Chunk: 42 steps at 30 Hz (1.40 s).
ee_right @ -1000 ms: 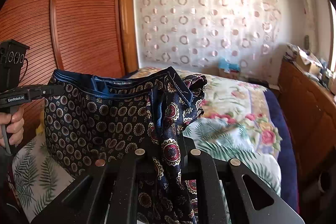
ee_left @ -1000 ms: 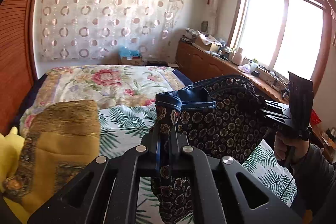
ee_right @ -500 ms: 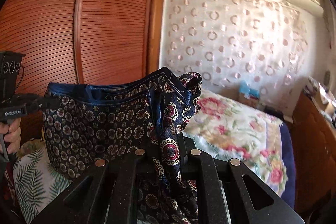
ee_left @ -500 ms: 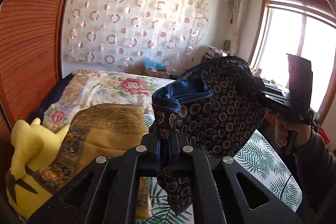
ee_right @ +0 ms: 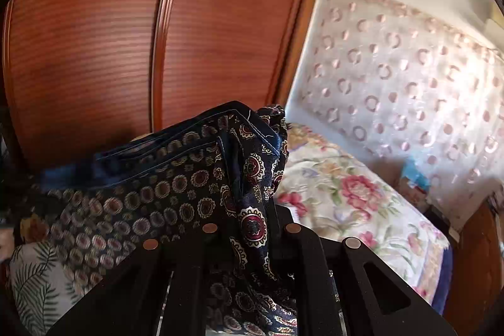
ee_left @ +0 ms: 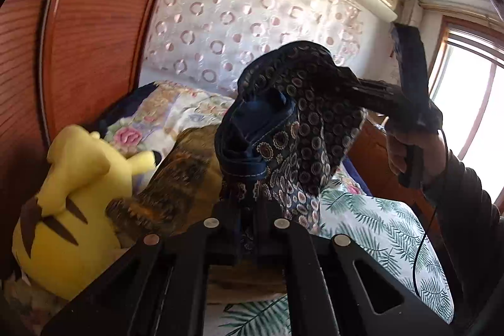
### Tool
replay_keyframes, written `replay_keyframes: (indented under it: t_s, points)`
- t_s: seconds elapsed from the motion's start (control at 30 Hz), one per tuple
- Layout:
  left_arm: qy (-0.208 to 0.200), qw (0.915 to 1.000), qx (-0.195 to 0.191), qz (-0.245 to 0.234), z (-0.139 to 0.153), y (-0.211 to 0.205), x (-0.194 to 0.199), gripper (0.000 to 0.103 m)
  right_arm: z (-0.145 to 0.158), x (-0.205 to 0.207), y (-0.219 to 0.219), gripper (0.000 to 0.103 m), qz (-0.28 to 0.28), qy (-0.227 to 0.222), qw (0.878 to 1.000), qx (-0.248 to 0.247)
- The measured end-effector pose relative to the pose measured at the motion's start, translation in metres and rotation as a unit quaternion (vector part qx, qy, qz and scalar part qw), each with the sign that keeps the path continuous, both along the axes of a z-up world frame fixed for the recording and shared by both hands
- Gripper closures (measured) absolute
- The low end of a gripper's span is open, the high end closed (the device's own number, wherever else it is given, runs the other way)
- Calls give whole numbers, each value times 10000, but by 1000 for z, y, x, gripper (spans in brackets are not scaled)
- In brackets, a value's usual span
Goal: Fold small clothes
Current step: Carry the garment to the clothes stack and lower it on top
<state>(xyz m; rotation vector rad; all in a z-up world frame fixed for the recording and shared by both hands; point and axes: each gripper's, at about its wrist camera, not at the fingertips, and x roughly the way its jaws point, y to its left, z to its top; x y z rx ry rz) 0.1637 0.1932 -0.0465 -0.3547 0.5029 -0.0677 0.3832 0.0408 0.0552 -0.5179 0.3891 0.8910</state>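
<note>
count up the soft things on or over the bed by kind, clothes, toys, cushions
clothes: 1, the navy patterned shorts held up between the left gripper and the right gripper
plush toys: 1, the yellow plush
cushions: 1, the gold cushion
total: 3

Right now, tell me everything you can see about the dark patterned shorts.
The patterned shorts are navy, printed with small round medallions, with a plain blue stitched waistband, in a thin silky-looking fabric. They hang in the air above the bed, bunched and creased. The left tongs pinch one side, the right tongs the other, both shut on cloth.
</note>
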Motion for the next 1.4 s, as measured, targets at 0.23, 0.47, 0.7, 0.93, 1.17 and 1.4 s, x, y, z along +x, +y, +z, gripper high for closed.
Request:
replay_keyframes:
  t_s: [0.23, 0.47, 0.7, 0.93, 1.17, 1.4]
  points:
    - [403, 9990, -92, 198, -30, 11, 1, 97, -24, 33, 35, 90, 27, 136, 9994, -318]
    - [523, 9977, -191, 395, -37, 15, 3, 97, -14, 55, 41, 67, -435, 188, 9989, -39]
    - [569, 9970, -162, 502, -38, 19, 6, 97, -23, 49, 10, 54, -349, 191, 9992, -43]
    - [635, 9964, -67, 563, -39, 19, 7, 97, -60, 61, 1, 54, -479, 799, 9954, -219]
    - [686, 9959, 67, 587, -40, 16, 9, 97, -90, 90, 10, 54, -617, 1163, 9906, -365]
    - [782, 9934, 486, 677, -35, 9, 8, 87, -85, 78, 11, 54, -815, 1077, 9906, -193]
